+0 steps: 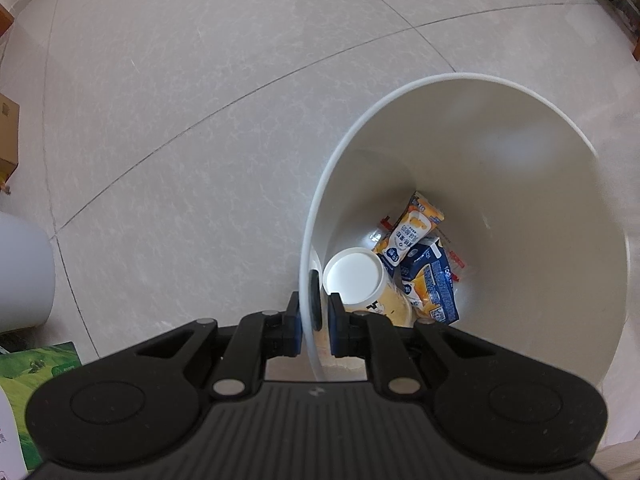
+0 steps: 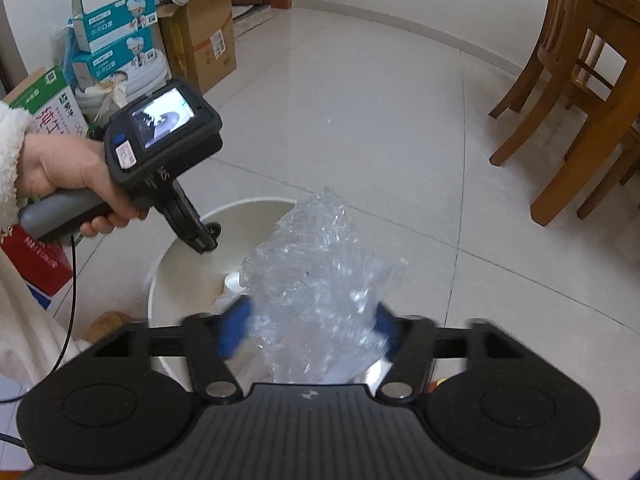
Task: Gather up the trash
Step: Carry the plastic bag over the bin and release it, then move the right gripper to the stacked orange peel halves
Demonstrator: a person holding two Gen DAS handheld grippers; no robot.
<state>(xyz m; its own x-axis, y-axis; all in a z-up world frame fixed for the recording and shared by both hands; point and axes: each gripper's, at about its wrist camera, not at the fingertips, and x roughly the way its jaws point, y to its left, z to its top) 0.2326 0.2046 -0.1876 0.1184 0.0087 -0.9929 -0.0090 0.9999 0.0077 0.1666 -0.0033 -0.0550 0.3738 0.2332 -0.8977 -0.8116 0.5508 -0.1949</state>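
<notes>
Left claw (image 1: 314, 312) pinches bin rim (image 1: 320, 184) — carton print unreadable (image 1: 434, 280).

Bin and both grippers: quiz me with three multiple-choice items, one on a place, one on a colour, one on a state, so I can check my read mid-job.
1. Where does the left gripper sit?
A. on the bin rim
B. on the floor
C. on a chair

2. What colour is the cup lid in the bin?
A. red
B. white
C. green

3. What is the state of the right gripper?
A. shut and empty
B. wide apart with clear plastic wrap between its fingers
C. shut on a carton

Answers:
1 A: its fingers straddle the bin wall, one outside and one inside.
2 B: the round lid shows plain white beside the yellow and blue packets.
3 B: the crumpled wrap fills the gap between the blue pads, above the bin.
</notes>
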